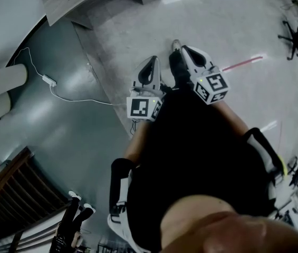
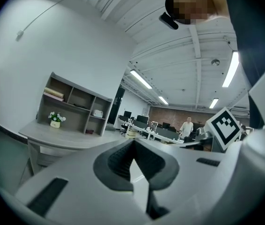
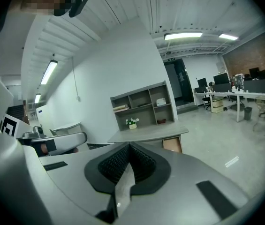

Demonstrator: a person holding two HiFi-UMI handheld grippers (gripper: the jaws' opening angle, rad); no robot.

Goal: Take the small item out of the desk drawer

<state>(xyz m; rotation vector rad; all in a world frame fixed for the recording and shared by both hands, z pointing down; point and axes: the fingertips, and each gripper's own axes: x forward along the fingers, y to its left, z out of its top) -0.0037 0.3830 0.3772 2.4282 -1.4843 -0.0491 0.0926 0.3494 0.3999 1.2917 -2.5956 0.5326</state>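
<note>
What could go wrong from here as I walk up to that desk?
1. A white cable trails across the floor near the desk; a foot could catch it.
2. The left gripper and right gripper are both shut and empty, so they would likely bump the desk rather than grip anything unless opened first.

Left tongs [image 1: 151, 66] and right tongs [image 1: 192, 56] held out ahead of torso, side by side, near but apart, pointing forward, slightly down. Jaws of both pressed together, nothing between. Elbows bent.
</note>
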